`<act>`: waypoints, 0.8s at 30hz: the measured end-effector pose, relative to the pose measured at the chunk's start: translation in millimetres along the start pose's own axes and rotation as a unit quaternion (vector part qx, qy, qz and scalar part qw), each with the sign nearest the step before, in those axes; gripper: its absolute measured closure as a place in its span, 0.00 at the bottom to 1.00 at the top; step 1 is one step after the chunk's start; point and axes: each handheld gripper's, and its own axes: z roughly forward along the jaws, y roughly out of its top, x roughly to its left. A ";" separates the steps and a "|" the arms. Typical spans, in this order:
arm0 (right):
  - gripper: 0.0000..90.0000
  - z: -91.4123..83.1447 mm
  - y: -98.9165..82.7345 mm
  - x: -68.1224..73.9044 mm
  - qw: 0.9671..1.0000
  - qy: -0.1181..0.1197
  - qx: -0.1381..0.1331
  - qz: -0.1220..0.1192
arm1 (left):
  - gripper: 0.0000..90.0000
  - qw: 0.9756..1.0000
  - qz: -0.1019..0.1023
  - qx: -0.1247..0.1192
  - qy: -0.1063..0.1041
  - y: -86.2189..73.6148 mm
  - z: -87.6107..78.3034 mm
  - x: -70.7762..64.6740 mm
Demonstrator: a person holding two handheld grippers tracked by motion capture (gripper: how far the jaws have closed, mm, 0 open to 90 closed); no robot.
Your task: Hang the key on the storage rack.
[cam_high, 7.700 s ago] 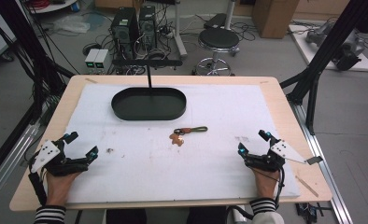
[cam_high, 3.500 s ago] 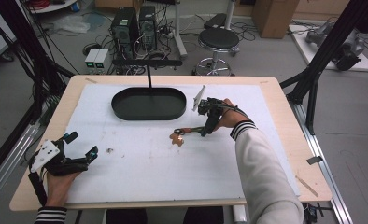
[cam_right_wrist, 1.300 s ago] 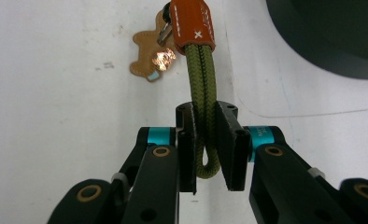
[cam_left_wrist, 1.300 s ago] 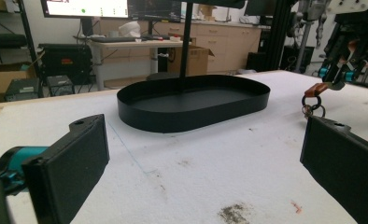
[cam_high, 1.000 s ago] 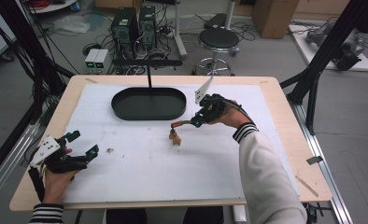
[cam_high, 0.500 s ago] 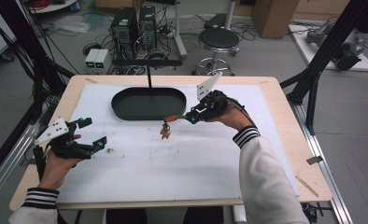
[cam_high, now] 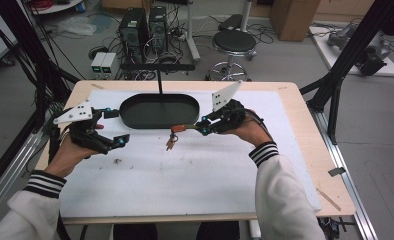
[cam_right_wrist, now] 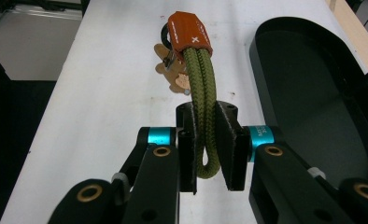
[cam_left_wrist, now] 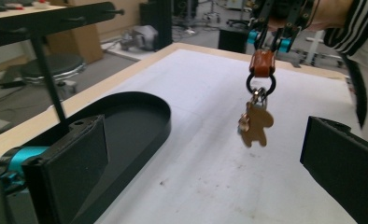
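Observation:
A keychain hangs in the air: an olive rope loop (cam_right_wrist: 201,84), an orange clasp (cam_right_wrist: 189,30), a black ring and a brown bear-shaped tag (cam_high: 171,142). My right gripper (cam_high: 201,127) is shut on the rope loop and holds it just in front of the black oval tray (cam_high: 155,110). The tag dangles above the white mat. My left gripper (cam_high: 116,127) is raised near the tray's left end, open and with nothing between its jaws. In the left gripper view the tag (cam_left_wrist: 256,123) hangs ahead between the wide-open pads (cam_left_wrist: 74,163), under the right gripper (cam_left_wrist: 268,39).
A black T-shaped stand (cam_high: 157,66) rises behind the tray. The white mat (cam_high: 210,180) covers most of the wooden table. A small dark speck (cam_high: 117,161) lies on the mat near my left hand. A stool (cam_high: 234,42) and computer boxes (cam_high: 142,25) stand beyond the table.
My left gripper has risen and moved forward toward the tray's left end. My right gripper has carried the keychain leftward and slightly up along the tray's front.

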 end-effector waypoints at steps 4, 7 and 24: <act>0.88 1.2 3.7 3.9 1.000 -0.003 -0.007 -0.005 | 0.02 0.999 0.009 0.016 -0.026 12.1 11.5 -1.0; 0.88 1.9 6.0 6.2 1.000 -0.004 -0.011 -0.009 | 0.02 0.999 0.017 0.029 -0.043 19.6 21.3 -2.4; 0.88 1.1 11.5 16.4 1.000 -0.010 -0.013 -0.016 | 0.02 0.987 0.057 0.105 -0.110 53.4 80.1 -19.2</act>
